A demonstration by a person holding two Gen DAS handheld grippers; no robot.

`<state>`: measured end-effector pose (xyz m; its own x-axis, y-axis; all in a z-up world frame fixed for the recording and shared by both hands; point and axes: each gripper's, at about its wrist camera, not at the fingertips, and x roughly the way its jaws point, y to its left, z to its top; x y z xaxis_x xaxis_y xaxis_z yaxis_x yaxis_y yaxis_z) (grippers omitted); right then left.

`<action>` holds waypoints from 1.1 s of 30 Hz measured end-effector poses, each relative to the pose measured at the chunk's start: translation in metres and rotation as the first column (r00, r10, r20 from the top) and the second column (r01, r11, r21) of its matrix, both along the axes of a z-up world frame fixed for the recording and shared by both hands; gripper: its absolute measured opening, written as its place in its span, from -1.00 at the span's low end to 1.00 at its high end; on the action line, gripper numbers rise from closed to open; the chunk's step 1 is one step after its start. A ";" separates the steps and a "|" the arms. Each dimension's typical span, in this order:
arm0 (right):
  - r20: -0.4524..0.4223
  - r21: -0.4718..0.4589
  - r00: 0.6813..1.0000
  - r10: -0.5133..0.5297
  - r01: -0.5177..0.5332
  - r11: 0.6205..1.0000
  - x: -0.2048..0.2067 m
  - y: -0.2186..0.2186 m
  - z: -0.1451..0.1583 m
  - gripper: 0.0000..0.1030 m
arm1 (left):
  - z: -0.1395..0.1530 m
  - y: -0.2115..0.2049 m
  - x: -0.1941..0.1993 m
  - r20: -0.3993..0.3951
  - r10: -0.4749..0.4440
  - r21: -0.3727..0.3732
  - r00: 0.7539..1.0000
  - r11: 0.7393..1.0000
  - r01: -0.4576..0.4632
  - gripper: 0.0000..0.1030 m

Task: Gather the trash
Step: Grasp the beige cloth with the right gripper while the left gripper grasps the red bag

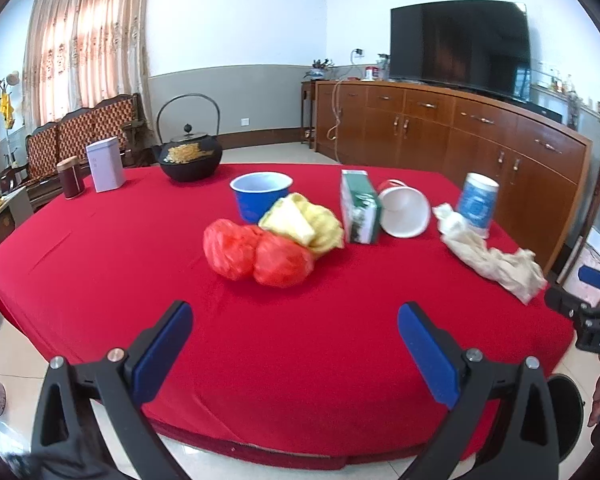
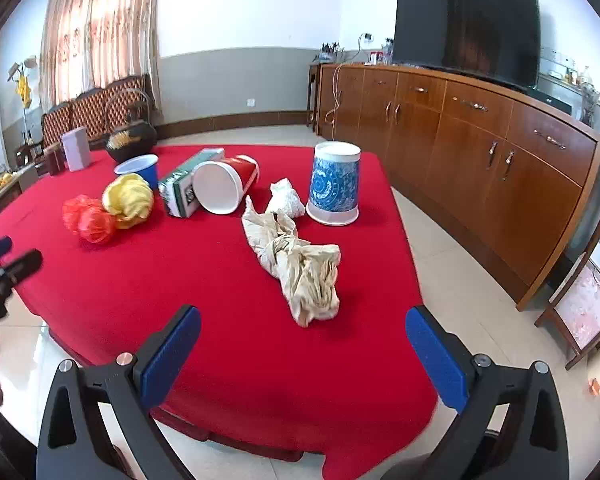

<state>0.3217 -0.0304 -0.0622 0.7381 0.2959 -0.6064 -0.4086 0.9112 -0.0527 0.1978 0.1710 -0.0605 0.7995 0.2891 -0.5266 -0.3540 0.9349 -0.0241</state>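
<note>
Evidently poised to begin, both empty grippers, left [image 1: 296, 344] and right [image 2: 304, 348], gaped wide at lower frame, facing crumpled beige paper [image 2: 296, 268] mid-frame.

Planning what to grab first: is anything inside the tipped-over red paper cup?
The red paper cup lies on its side with its mouth toward the cameras. The white interior that shows looks empty. Its far end, against the green carton, is not clearly visible.

Both views are brightly lit by daylight admitted through the pink patterned curtain [image 1: 86, 36] at upper left. Soft shadows are cast on the red cloth-covered worktop [image 2: 228, 280]. Strong fisheye bending and dark vignetted corners are noted. Slight blur is observed throughout.
</note>
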 end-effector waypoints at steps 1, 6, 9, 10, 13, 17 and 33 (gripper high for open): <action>-0.010 -0.002 1.000 0.001 -0.001 1.000 0.009 0.003 -0.003 1.00 | -0.001 0.003 0.003 -0.004 0.005 0.002 1.000 1.000 -0.005 0.99; -0.050 -0.024 0.999 -0.005 0.004 1.000 0.040 0.016 -0.016 1.00 | -0.010 0.015 0.027 -0.031 0.025 0.010 0.999 1.000 -0.025 0.99; -0.068 -0.036 0.998 -0.003 0.000 0.999 0.052 0.025 -0.022 1.00 | -0.019 0.021 0.041 -0.055 0.030 -0.012 0.998 0.999 -0.031 0.99; -0.076 -0.039 0.997 0.000 -0.003 0.999 0.056 0.028 -0.025 1.00 | -0.020 0.023 0.045 -0.062 0.031 -0.016 0.998 0.999 -0.032 0.99; -0.088 -0.045 0.996 0.008 -0.012 0.999 0.062 0.038 -0.029 1.00 | -0.023 0.029 0.058 -0.077 0.037 -0.032 0.996 0.999 -0.039 0.99; -0.106 -0.034 0.994 0.023 -0.027 0.999 0.067 0.047 -0.032 0.70 | -0.028 0.041 0.072 -0.104 0.042 -0.066 0.994 0.997 -0.049 0.94; -0.118 0.034 0.992 0.042 -0.038 0.999 0.050 0.040 -0.030 -0.53 | -0.035 0.052 0.060 -0.109 0.009 -0.179 0.994 0.983 -0.029 -0.46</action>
